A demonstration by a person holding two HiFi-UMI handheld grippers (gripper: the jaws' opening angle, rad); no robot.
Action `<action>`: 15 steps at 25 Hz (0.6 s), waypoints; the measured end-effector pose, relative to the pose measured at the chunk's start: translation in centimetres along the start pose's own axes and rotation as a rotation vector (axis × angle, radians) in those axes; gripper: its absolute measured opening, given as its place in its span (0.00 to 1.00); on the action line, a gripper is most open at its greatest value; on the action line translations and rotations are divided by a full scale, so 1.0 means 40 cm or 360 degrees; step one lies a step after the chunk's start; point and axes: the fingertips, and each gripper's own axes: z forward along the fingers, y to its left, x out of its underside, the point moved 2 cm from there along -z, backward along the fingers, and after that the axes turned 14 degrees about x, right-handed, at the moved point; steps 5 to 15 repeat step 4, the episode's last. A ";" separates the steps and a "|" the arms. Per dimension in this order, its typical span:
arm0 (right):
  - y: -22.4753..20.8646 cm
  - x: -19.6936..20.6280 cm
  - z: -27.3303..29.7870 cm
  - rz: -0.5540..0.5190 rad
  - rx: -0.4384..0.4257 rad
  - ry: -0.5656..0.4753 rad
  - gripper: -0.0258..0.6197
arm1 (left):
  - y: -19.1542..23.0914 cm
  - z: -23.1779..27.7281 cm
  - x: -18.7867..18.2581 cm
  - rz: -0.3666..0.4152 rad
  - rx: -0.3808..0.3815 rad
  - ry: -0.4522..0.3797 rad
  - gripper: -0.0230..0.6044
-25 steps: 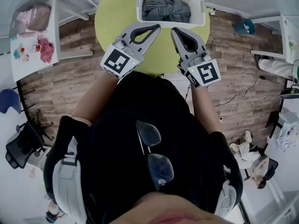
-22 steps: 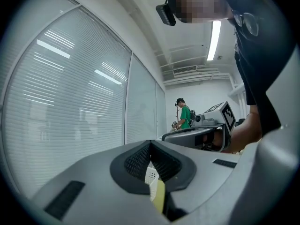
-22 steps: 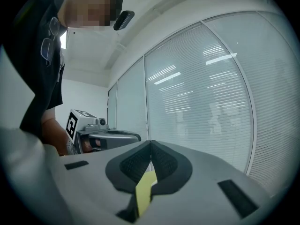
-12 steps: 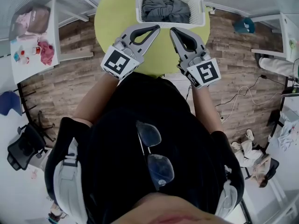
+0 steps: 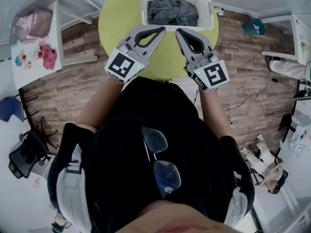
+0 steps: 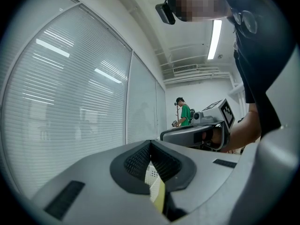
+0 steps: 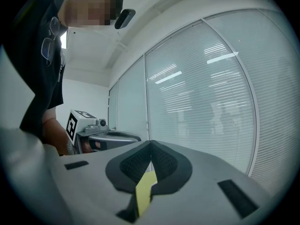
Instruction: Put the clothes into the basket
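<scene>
Nearly nothing has moved since the earlier frames. Both grippers sit where they were, and only the head view's framing has crept, so the basket (image 5: 209,12) shows a touch higher.

Left gripper (image 5: 163,28) and right gripper (image 5: 178,31) hover side by side, apart, over the near part of the round yellow-green worktop (image 5: 116,25), tips aimed toward the basket without touching it. We read the left fingers (image 6: 137,161) as pressed together with nothing between them. The right fingers (image 7: 135,163) are likewise closed and empty.

Progress: grey clothes (image 5: 172,11) lie bunched inside the white basket at the worktop's far side, fully within its walls. We see no loose garment on the worktop around it, so we judge the task done or nearly so.

Possible leftover: pink and red cloth (image 5: 47,52) lies on a white side table (image 5: 29,69) well off to the left. We cannot tell whether it belongs to this task. If it does, that pickup is what remains; otherwise only pulling the grippers away.
</scene>
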 end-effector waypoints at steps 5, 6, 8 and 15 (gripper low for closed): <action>0.000 0.004 0.015 -0.0001 -0.0006 0.0007 0.08 | 0.013 -0.001 0.005 -0.0007 0.0002 0.0003 0.05; 0.000 0.004 0.015 -0.0001 -0.0006 0.0007 0.08 | 0.013 -0.001 0.005 -0.0007 0.0002 0.0003 0.05; 0.000 0.004 0.015 -0.0001 -0.0006 0.0007 0.08 | 0.013 -0.001 0.005 -0.0007 0.0002 0.0003 0.05; 0.000 0.004 0.015 -0.0001 -0.0006 0.0007 0.08 | 0.013 -0.001 0.005 -0.0007 0.0002 0.0003 0.05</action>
